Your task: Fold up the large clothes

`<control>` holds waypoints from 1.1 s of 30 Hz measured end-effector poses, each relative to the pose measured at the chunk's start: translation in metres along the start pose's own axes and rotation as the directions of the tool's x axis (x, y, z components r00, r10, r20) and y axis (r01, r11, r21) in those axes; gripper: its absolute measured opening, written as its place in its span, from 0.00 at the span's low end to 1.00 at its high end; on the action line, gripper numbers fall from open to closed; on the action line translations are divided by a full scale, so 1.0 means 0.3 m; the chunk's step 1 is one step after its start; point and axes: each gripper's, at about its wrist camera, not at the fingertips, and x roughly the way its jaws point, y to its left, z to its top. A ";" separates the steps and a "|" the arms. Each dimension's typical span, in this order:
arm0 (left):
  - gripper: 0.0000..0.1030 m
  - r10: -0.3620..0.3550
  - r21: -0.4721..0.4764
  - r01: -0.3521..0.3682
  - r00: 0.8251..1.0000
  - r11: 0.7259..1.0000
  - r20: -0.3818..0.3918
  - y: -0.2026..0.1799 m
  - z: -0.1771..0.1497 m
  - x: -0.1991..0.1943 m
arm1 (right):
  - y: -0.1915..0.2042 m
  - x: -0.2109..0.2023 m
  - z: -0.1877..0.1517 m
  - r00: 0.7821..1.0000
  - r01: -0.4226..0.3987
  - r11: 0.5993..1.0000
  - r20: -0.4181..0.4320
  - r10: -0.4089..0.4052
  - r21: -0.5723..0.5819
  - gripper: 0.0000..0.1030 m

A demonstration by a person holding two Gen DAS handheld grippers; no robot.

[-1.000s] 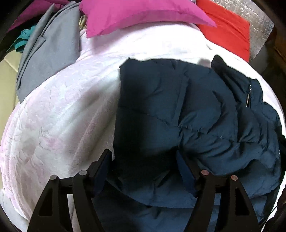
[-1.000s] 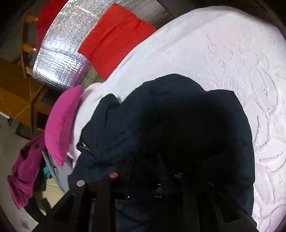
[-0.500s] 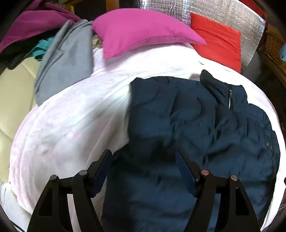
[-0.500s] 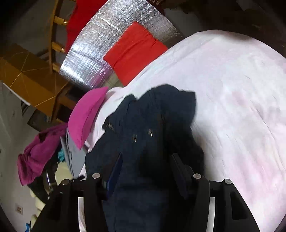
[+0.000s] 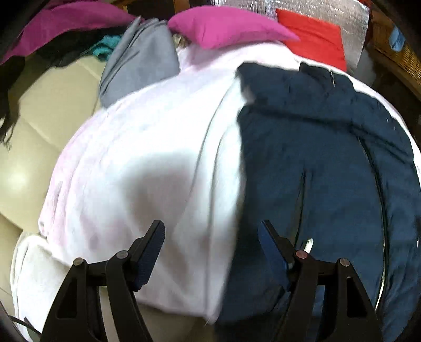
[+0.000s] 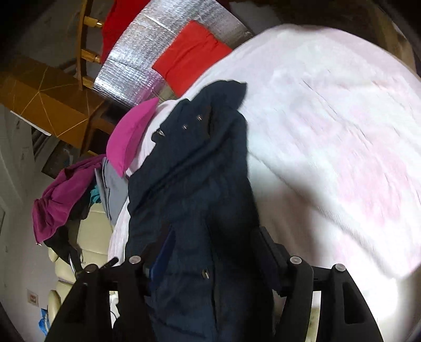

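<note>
left wrist view: the left hand-held gripper (image 5: 211, 236) hangs over the bed, jaws well apart, nothing clamped between them
under the left jaws: pale pink-white textured bedspread (image 5: 147, 168), with the near left edge of the jacket just beside the right-hand finger
task garment: dark navy padded jacket (image 5: 323, 168) lies spread on the right part of the bedspread, collar and a small zip pull at the far end
jacket detail: a long zip line runs down its right side, slightly blurred
far end of bed: magenta pillow (image 5: 226, 26), and beside it a red cushion (image 5: 313, 44) against a silver foil-like panel (image 5: 310, 10)
left side of bed: grey folded garment (image 5: 139, 63) at the edge, with a purple-magenta cloth (image 5: 63, 29) heaped beyond it
right wrist view: the right hand-held gripper (image 6: 210, 257) has just been opening its jaws, and they stand apart now
between the right jaws: the navy jacket (image 6: 192, 184) lies in the gap, rumpled, running away from the camera; whether the pads touch the fabric, cannot tell
beyond the jacket: the bedspread (image 6: 329, 136) fills the right side, the magenta pillow (image 6: 129, 134) and red cushion (image 6: 189, 58) sit to the upper left
</note>
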 end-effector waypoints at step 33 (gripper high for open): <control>0.76 -0.676 -0.343 0.603 0.720 0.720 -0.156 0.156 -0.206 0.098 | -0.192 0.068 -0.339 0.969 -0.145 0.974 -0.175 0.176 0.177 0.68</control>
